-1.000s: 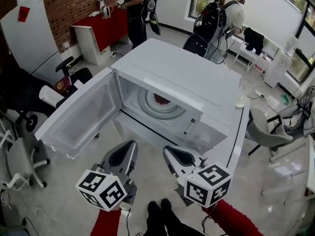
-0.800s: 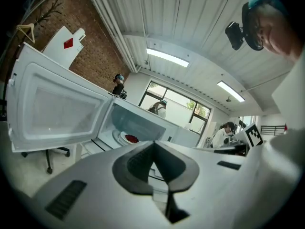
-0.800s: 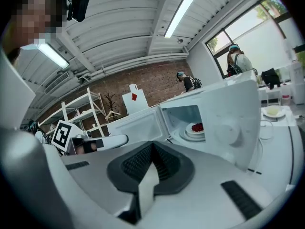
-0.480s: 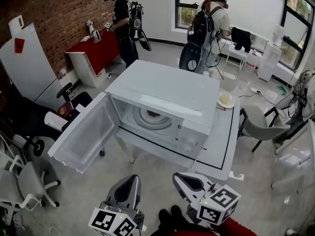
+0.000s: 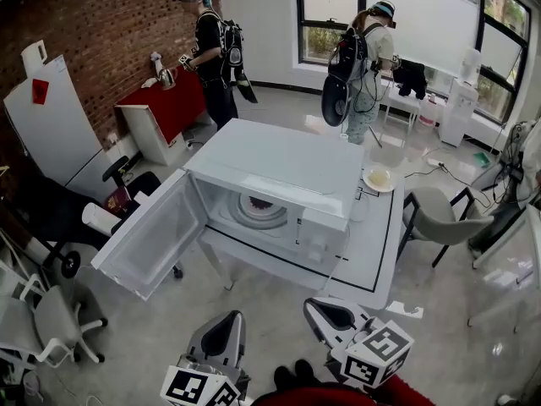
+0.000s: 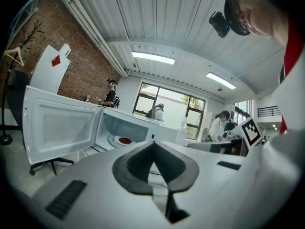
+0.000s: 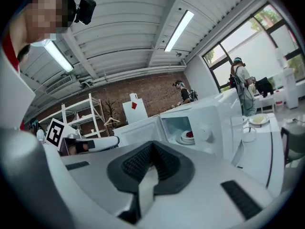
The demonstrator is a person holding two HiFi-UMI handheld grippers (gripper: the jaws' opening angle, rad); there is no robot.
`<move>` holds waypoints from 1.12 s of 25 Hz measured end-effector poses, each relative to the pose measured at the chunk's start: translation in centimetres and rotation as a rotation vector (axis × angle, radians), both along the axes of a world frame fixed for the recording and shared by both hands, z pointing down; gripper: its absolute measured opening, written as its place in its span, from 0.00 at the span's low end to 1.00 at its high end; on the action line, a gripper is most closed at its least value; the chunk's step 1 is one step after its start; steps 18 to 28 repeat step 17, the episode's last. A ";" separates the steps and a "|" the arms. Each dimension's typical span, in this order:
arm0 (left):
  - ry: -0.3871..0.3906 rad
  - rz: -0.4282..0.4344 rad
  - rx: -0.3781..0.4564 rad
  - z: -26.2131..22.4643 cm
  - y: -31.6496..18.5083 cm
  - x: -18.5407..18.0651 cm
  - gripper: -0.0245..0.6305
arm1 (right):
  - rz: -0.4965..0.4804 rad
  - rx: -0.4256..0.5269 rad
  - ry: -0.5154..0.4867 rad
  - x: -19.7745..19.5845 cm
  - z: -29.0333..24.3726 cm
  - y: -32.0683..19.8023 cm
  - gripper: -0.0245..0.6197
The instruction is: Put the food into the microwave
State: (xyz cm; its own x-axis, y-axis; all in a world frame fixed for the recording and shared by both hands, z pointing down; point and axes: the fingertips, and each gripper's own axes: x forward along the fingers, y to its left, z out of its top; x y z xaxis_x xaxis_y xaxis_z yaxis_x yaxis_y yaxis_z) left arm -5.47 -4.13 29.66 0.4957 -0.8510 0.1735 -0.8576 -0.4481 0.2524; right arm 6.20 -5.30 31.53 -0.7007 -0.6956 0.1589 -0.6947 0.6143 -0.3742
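- The food (image 5: 256, 200), a red helping on a white plate, sits on the turntable inside the microwave (image 5: 279, 163). From how it lies, I judge the placing itself is done.
- The microwave stands on the desk (image 5: 372, 252) with its door (image 5: 152, 239) swung wide to my left and the cavity facing me.
- My left gripper (image 5: 224, 324) is low in the head view, well apart from the microwave. Its fingers are pressed together with nothing between them.
- My right gripper (image 5: 330, 311) is beside it, also well short of the desk. Its fingers are likewise closed and empty.
- The food lies ahead of both grippers and a little to the left, deep in the cavity. My left gripper's own view shows it past the door's inner edge (image 6: 124, 140).
- If the door is what comes next, it hangs on my left, so I judge the left gripper is the nearer one to swing it shut.
- A second plate (image 5: 379, 177) with something pale on it rests on the desk at the microwave's far right corner, nearer my right side.
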 end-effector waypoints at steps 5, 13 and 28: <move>-0.006 0.003 0.009 -0.1 0.6 0.4 0.05 | -0.005 0.020 0.011 0.3 0.3 0.8 0.06; -0.022 -0.005 0.021 -0.6 1.0 1.4 0.05 | -0.018 0.008 -0.012 0.7 0.4 1.4 0.06; -0.022 -0.008 0.008 -0.2 1.3 1.6 0.05 | -0.029 0.021 0.013 0.7 0.3 1.6 0.06</move>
